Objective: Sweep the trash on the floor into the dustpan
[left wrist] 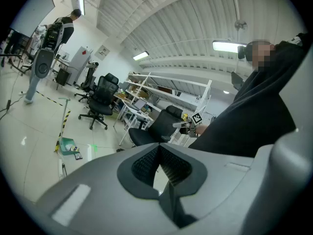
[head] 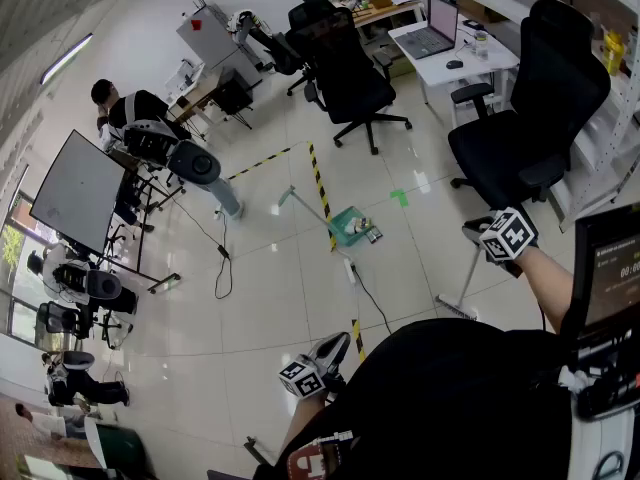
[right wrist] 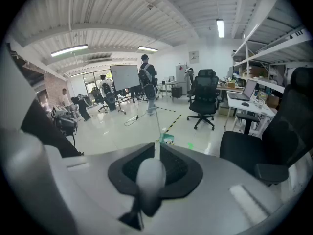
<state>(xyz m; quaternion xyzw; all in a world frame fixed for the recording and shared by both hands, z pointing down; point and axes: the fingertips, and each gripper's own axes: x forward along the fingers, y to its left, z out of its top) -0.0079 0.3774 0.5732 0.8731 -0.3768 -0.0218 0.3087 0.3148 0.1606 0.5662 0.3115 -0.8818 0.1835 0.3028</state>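
Observation:
A green long-handled dustpan (head: 349, 224) stands on the tiled floor ahead, with small bits of trash (head: 372, 233) beside its mouth. It also shows far off in the left gripper view as the dustpan (left wrist: 67, 145) with the trash (left wrist: 77, 155), and as the dustpan (right wrist: 167, 139) in the right gripper view. My right gripper (head: 482, 234) (right wrist: 156, 153) is shut on the rounded top of a broom handle (right wrist: 149, 179). The broom pole slants down to its head (head: 455, 308) on the floor. My left gripper (head: 333, 350) (left wrist: 159, 151) is shut and holds nothing.
Black office chairs (head: 520, 138) (head: 350, 78) stand at right and behind. Yellow-black tape (head: 322, 193) and a cable (head: 368, 293) run across the floor near the dustpan. A desk with a laptop (head: 440, 30), a screen on a stand (head: 75, 188) and a seated person (head: 125, 108) are around.

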